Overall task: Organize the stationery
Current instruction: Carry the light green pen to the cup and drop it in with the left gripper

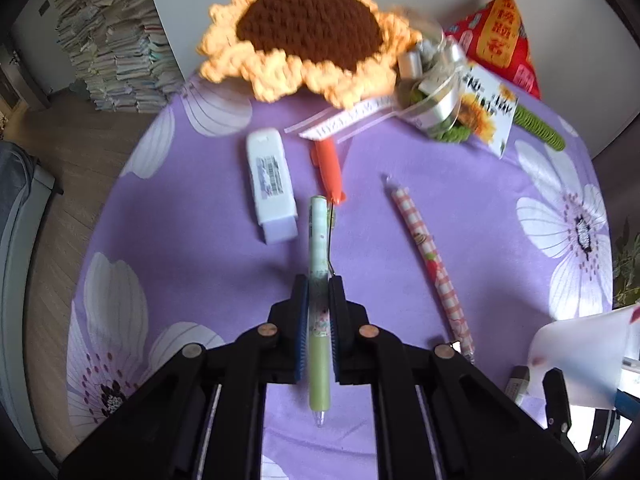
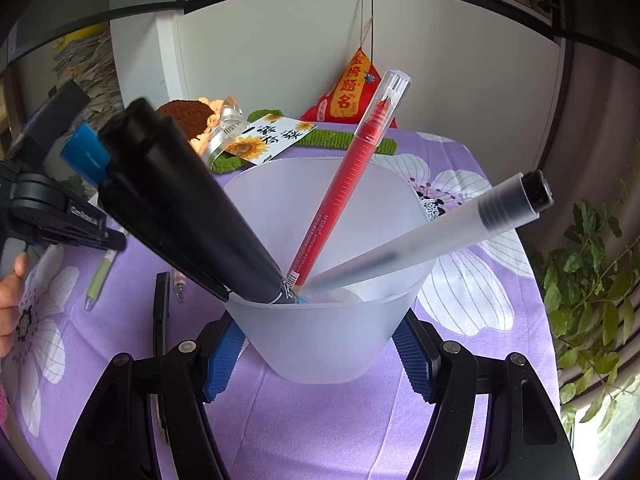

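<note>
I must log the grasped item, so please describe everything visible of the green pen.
The green pen is slim, with a pale green lower barrel, a printed whitish-mint upper part and a clear tip. It looks like plastic. It lies flat on the purple flowered cloth, its tip toward the camera. The left hand-held gripper is shut on its middle.

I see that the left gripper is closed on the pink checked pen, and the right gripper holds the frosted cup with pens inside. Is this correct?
Not quite. The left wrist view shows the left gripper closed on the green pen, not the pink checked pen, which lies untouched on the purple tablecloth to its right. The rest stands: the right gripper holds the frosted cup with pens inside.
</note>
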